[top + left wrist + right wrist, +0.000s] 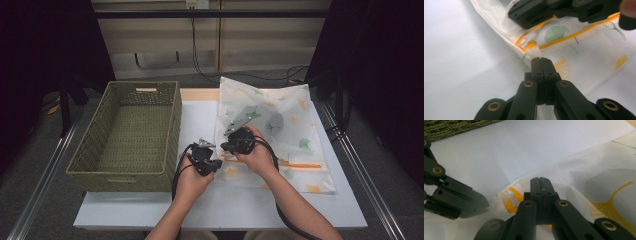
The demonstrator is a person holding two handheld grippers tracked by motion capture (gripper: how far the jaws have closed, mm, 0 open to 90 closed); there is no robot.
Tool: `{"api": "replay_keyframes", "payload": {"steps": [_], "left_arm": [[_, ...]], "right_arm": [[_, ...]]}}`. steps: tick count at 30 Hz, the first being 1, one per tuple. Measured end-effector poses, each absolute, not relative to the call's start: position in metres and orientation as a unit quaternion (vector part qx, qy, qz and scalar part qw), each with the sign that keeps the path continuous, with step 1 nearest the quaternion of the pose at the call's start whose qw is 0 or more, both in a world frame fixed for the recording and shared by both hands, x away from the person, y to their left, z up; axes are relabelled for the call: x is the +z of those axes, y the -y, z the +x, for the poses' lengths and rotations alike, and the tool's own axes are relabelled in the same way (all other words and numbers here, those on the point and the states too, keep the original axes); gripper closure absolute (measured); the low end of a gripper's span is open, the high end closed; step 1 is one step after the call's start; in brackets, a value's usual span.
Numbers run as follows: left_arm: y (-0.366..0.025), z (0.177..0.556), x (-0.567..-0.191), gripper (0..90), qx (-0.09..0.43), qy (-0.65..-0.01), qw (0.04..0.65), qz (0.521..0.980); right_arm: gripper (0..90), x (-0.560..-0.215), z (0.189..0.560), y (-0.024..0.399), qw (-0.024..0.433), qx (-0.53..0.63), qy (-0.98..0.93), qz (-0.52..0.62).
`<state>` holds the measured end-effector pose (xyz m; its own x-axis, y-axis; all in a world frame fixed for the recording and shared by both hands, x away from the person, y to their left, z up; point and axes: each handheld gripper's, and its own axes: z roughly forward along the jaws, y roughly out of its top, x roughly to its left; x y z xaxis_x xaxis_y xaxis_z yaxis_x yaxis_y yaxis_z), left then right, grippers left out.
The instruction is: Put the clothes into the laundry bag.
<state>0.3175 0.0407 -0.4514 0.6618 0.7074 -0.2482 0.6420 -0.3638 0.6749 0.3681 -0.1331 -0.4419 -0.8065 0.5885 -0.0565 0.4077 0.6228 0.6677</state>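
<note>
Beside basket (131,131) | mesh bag (280,130) contents blurred | both fingers closed, grip unclear

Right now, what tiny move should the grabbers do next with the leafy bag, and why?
Probably the right gripper should shift onto the white zipper pull and tug it. Both jaws look shut at the mesh bag's corner, the left gripper pinning it.

The white bench (200,125) carries a woven basket (127,135) at left and a printed mesh bag (295,130) at right.
</note>
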Motion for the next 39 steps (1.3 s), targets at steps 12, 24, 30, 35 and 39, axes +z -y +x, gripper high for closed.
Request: {"api": "replay_keyframes", "payload": {"steps": [12, 24, 30, 35, 39], "left_arm": [[-0.041, 0.318, -0.451, 90.0, 0.041, -0.408, 0.386, 0.826], [-0.041, 0.318, -0.452, 90.0, 0.041, -0.407, 0.387, 0.826], [-0.042, 0.318, -0.451, 90.0, 0.041, -0.407, 0.392, 0.824], [-0.041, 0.318, -0.451, 90.0, 0.041, -0.407, 0.39, 0.825], [-0.041, 0.318, -0.452, 90.0, 0.042, -0.408, 0.392, 0.824]], "right_arm": [[77.1, -0.44, 0.363, 0.138, 0.116, 0.374, -0.871, 0.296], [53.5, -0.444, 0.368, 0.116, 0.114, 0.374, -0.878, 0.276], [52.4, -0.449, 0.368, 0.111, 0.111, 0.357, -0.889, 0.265], [61.9, -0.452, 0.369, 0.115, 0.114, 0.341, -0.896, 0.259], [78.1, -0.45, 0.367, 0.12, 0.11, 0.343, -0.894, 0.266]]}}
